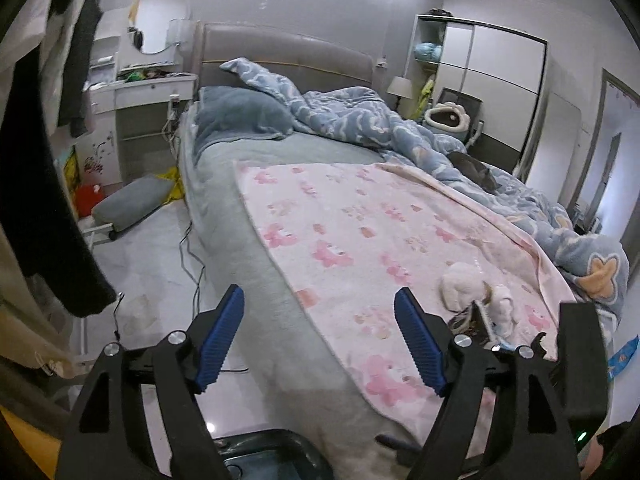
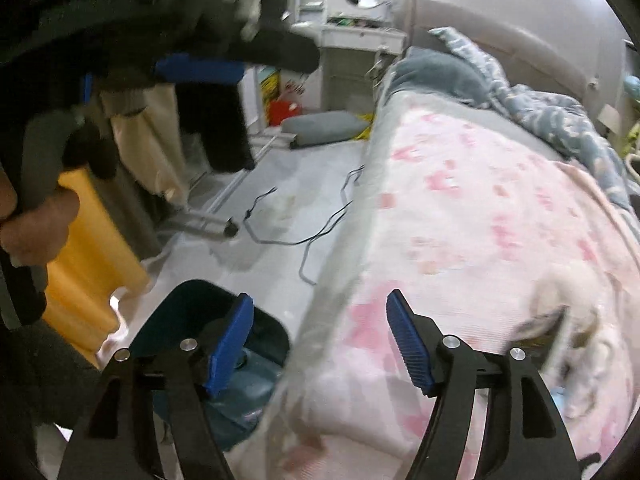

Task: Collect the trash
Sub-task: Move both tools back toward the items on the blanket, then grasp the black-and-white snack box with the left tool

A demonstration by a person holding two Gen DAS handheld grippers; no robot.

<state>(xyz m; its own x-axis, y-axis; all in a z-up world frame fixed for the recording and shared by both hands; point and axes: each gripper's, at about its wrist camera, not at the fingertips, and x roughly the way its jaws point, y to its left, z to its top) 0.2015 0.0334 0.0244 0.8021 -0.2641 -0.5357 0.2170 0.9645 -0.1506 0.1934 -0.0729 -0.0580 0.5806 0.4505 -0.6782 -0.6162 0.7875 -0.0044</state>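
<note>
My left gripper is open over the near edge of the bed, with nothing between its blue pads. My right gripper is also open and empty, above the bed's edge. A dark waste bin stands on the floor beside the bed, with a bluish plastic item in it; its rim shows at the bottom of the left wrist view. On the pink blanket lie a crumpled white fluffy heap and a dark patterned wrapper, to the right of my left gripper. They are blurred in the right wrist view.
The bed carries a pink flowered blanket and a blue quilt. Cables trail on the floor. Dark clothes hang at the left. A grey cushion lies near a white dresser. A hand grips a grey handle.
</note>
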